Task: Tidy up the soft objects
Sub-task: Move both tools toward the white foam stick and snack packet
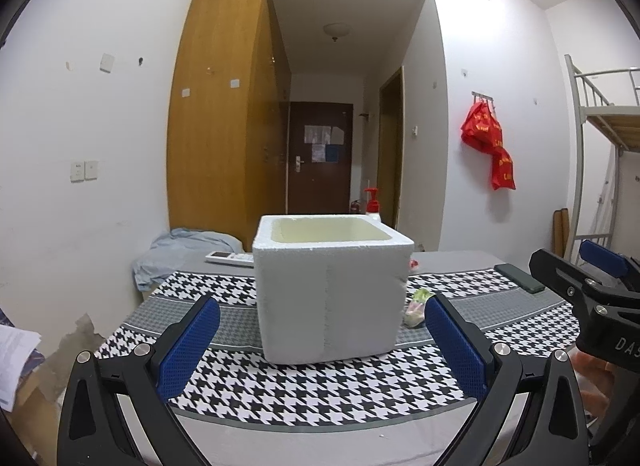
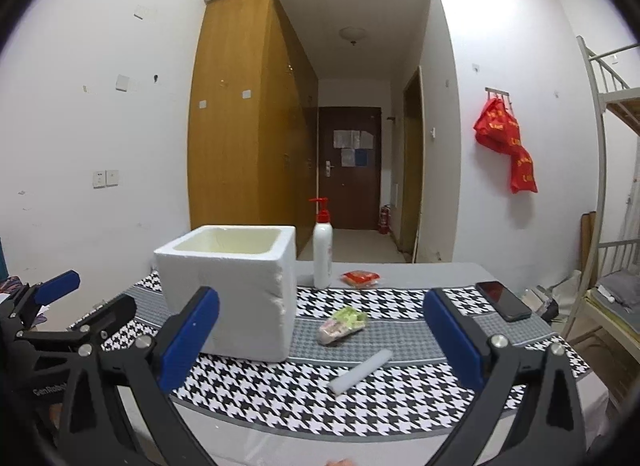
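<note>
1. Left gripper point(image 1: 322, 340): jaws spread wide, nothing between the blue pads point(image 1: 188, 346). It hangs over the near edge of the table, aimed at the foam box.
2. Right gripper point(image 2: 320, 340): jaws spread wide, nothing held. It hangs over the near edge of the table, to the right of the left gripper.
3. Foam box point(image 2: 228, 290): white, open-topped, upright on the houndstooth cloth point(image 2: 280, 390), left of centre in the right wrist view. What lies inside cannot be told.
4. Green-and-pink soft packet point(image 2: 344, 324): lies on the cloth just to the right of the box, not touching it. In the left wrist view it is partly hidden behind the box corner and the right-hand pad.
5. White foam stick point(image 2: 360, 370): lies on the cloth, nearer than the packet, set diagonally.
6. Red packet point(image 2: 360, 278): lies at the far side of the table, just right of the pump bottle point(image 2: 322, 254).
7. Pump bottle: upright, white body, red pump, behind the far right corner of the box.
8. Phone point(image 2: 503, 300): lies flat at the right edge of the cloth, well apart from the box.
9. Remote control point(image 1: 230, 257): lies at the far left, behind the box, beside a crumpled light blue cloth point(image 1: 180, 254).
</note>
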